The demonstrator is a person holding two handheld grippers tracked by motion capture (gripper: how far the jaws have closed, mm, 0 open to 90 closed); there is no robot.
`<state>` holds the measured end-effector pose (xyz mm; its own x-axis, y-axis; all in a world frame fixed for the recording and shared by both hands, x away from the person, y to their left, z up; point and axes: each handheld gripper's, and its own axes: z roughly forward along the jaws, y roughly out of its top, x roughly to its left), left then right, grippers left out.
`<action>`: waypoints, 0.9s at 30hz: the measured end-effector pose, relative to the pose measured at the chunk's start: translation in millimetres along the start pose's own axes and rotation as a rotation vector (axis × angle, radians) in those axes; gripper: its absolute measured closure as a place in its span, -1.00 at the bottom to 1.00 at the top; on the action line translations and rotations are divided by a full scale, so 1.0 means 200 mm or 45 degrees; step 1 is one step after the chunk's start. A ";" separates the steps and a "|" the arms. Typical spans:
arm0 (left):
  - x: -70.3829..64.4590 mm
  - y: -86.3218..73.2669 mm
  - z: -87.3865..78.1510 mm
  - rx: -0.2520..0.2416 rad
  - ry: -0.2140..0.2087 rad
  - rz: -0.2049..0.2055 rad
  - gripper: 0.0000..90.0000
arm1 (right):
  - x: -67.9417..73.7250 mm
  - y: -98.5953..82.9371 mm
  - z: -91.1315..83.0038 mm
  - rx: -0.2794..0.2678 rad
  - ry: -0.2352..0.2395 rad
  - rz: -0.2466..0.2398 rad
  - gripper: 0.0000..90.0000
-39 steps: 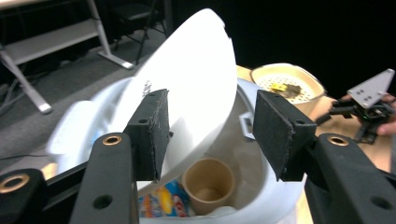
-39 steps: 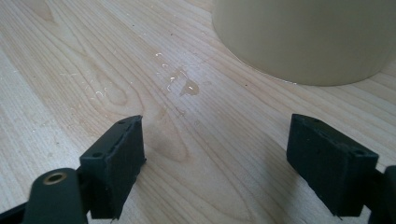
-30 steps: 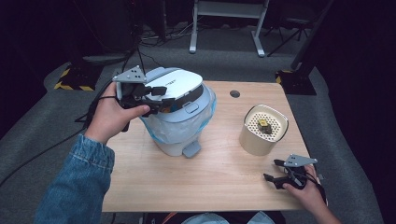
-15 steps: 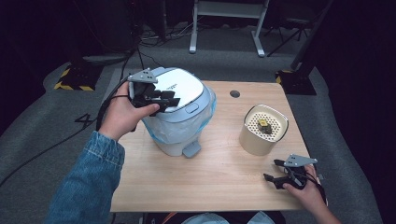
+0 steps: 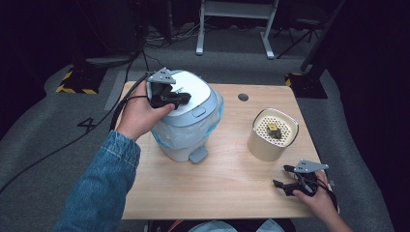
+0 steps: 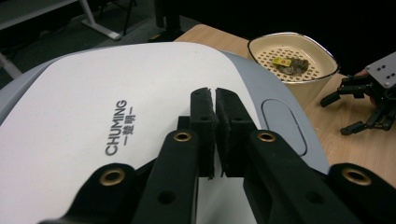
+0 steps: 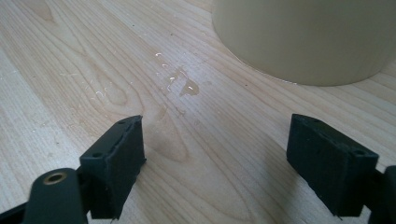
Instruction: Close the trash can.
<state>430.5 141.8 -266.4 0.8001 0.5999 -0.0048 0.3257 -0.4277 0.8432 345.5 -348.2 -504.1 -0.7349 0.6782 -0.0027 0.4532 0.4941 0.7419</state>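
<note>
A small white and grey pedal bin (image 5: 186, 121) with a plastic liner stands left of the table's middle. Its lid (image 6: 116, 107), printed CHUMING, lies down flat. My left gripper (image 5: 181, 98) rests on top of that lid, its jaws pressed together with nothing between them (image 6: 215, 121). A cream container (image 5: 272, 135) with a perforated insert and scraps on it stands to the right. My right gripper (image 5: 284, 176) lies low over the table near the front right corner, jaws wide apart and empty (image 7: 215, 154), just in front of the cream container (image 7: 308, 37).
A few water drops (image 7: 184, 86) glisten on the wooden table (image 5: 227, 193) ahead of the right gripper. A round cable hole (image 5: 243, 97) sits near the table's far edge. Cables and a desk frame lie on the grey floor beyond.
The bin's lid has come down from tilted to flat, and my left gripper has moved right and down with it onto the lid's top. The right gripper has stayed put.
</note>
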 end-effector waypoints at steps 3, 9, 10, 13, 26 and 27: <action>-0.01 0.01 0.00 0.019 0.014 0.024 0.99 | 0.00 0.00 0.00 0.000 0.000 0.001 -0.56; -0.02 0.01 0.00 0.030 0.039 0.034 1.00 | 0.00 0.00 0.00 0.000 0.000 0.000 -0.56; -0.02 0.02 0.00 0.035 0.043 0.035 1.00 | 0.00 0.00 0.00 0.001 0.001 0.000 -0.56; -0.02 0.02 0.01 0.042 0.041 0.024 1.00 | 0.00 0.00 0.00 0.000 0.002 0.000 -0.56; -0.05 0.01 0.01 0.029 0.054 0.047 0.21 | 0.00 0.00 0.00 0.000 0.006 -0.002 -0.56; -0.05 0.01 0.00 0.018 0.044 0.043 0.18 | 0.00 0.00 0.00 0.001 0.005 -0.002 -0.56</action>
<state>423.2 134.5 -265.4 0.7926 0.6082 0.0423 0.3064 -0.4574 0.8348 344.9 -348.4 -504.1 -0.7376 0.6753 -0.0014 0.4523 0.4956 0.7415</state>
